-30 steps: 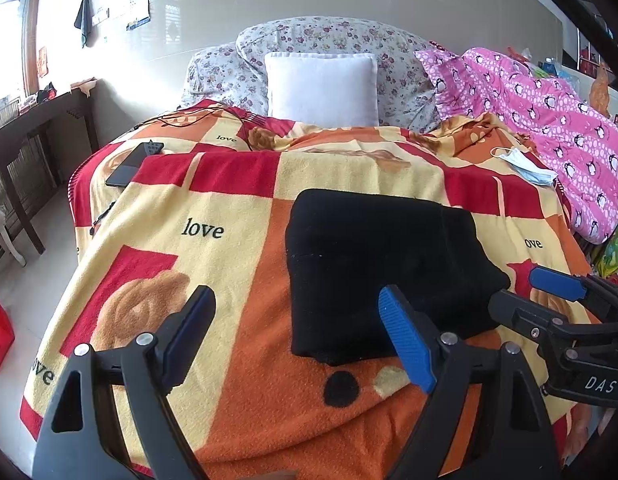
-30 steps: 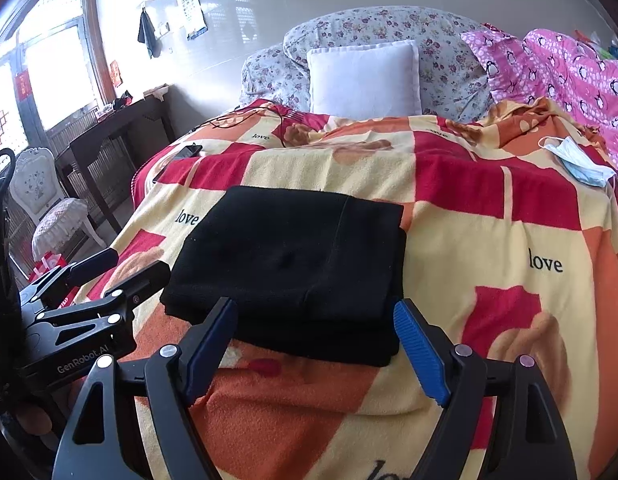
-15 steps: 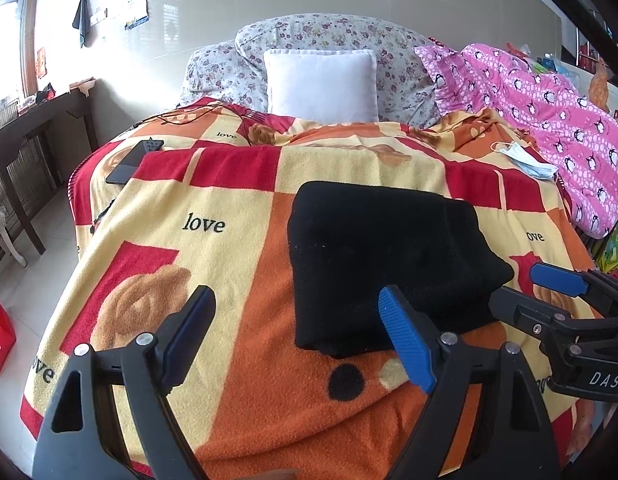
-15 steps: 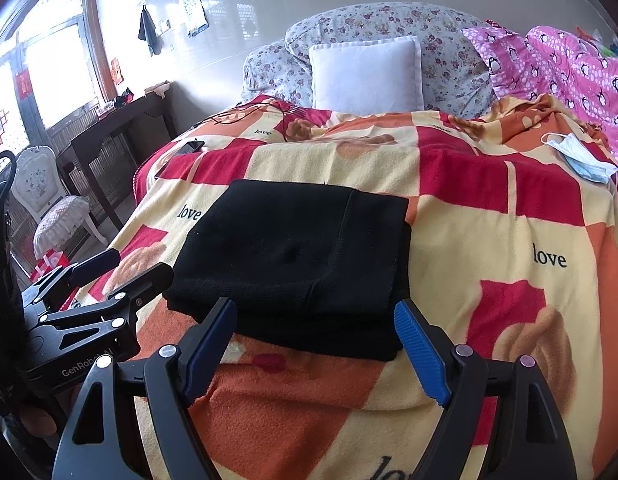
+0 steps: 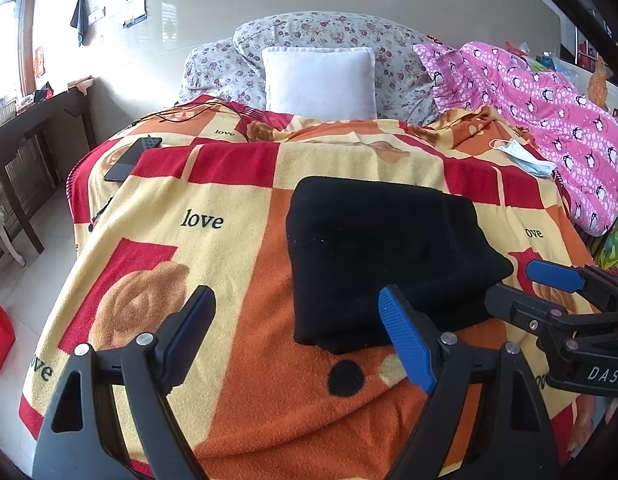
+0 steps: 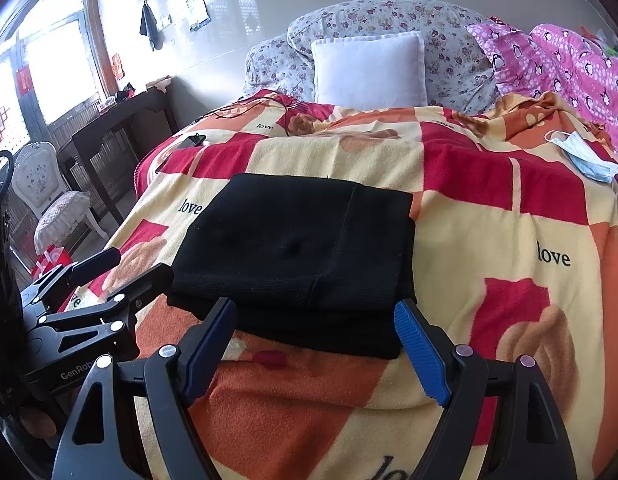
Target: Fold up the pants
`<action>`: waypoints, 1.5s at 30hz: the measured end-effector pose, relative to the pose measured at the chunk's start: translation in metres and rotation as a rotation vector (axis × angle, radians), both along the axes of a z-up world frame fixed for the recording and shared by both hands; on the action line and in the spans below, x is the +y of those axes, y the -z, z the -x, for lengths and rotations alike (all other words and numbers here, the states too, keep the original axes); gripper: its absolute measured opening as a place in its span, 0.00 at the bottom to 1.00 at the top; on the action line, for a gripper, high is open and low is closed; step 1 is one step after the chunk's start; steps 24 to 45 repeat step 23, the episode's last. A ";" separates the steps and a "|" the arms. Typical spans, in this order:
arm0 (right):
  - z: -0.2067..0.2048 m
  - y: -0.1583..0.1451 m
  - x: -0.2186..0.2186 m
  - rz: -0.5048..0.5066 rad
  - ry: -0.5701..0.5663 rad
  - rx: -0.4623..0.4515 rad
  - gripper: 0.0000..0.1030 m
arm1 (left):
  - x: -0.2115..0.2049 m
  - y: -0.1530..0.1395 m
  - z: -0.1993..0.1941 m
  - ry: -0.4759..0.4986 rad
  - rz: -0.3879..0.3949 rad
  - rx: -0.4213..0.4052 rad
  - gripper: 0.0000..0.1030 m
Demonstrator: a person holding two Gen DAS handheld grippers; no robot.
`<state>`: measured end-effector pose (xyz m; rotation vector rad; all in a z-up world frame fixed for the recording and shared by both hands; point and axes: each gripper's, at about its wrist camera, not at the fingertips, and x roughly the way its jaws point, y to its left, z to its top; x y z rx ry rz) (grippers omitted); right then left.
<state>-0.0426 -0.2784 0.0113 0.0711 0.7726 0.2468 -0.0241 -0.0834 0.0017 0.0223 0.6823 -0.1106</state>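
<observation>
Black pants lie folded into a thick rectangle on the patterned blanket of the bed; they also show in the right wrist view. My left gripper is open and empty, held near the bed's foot, just left of the pants' near edge. My right gripper is open and empty, just in front of the pants' near edge. Each gripper shows in the other's view, the right one at the pants' right side and the left one at their left side.
A white pillow and floral pillows lean at the headboard. A pink penguin quilt and a blue face mask lie at the right. A phone and cable lie far left. A dark table and white chair stand left of the bed.
Both grippers have drawn back slightly from the pants and stayed open. The folded pants have not moved.
</observation>
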 end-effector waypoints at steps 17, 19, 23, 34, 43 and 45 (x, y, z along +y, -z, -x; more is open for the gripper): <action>-0.004 0.004 -0.001 0.006 -0.003 0.017 0.80 | 0.000 0.001 0.001 0.005 0.003 -0.005 0.82; -0.004 0.004 -0.002 0.005 0.003 0.015 0.80 | 0.001 0.001 0.001 0.007 0.006 -0.007 0.82; -0.003 0.004 -0.014 0.012 0.032 0.008 0.80 | 0.003 0.000 0.001 0.007 0.000 -0.005 0.83; -0.003 0.004 -0.014 0.012 0.032 0.008 0.80 | 0.003 0.000 0.001 0.007 0.000 -0.005 0.83; -0.003 0.004 -0.014 0.012 0.032 0.008 0.80 | 0.003 0.000 0.001 0.007 0.000 -0.005 0.83; -0.003 0.004 -0.014 0.012 0.032 0.008 0.80 | 0.003 0.000 0.001 0.007 0.000 -0.005 0.83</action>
